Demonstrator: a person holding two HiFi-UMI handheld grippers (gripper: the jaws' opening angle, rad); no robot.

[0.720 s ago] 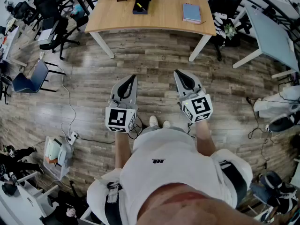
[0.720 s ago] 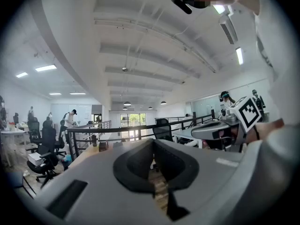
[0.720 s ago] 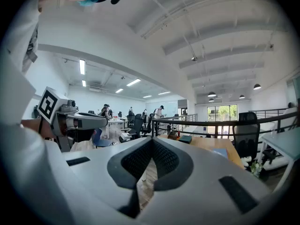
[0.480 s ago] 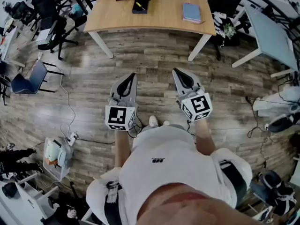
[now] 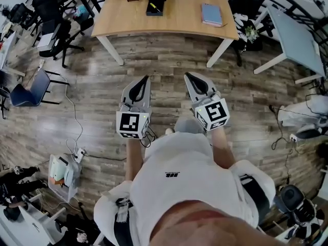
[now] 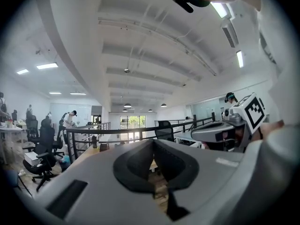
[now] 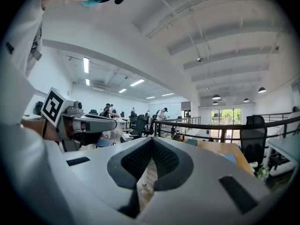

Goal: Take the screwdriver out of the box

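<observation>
On desk point(image 5: 174, 22), toward far edge: open dark box point(image 5: 155, 9). Inside box: small screwdriver point(image 5: 153, 6), yellow handle; shaft too small to make out. Well short of desk, over wood floor point(image 5: 169, 60): left gripper point(image 5: 145, 79) and right gripper point(image 5: 187, 75), both pinched fully together, holding nothing. Probably light, stiff, not fragile; smooth handle likely to slip or roll. Best gripped crosswise at mid-handle, then lifted straight up clear of box wall.
</observation>
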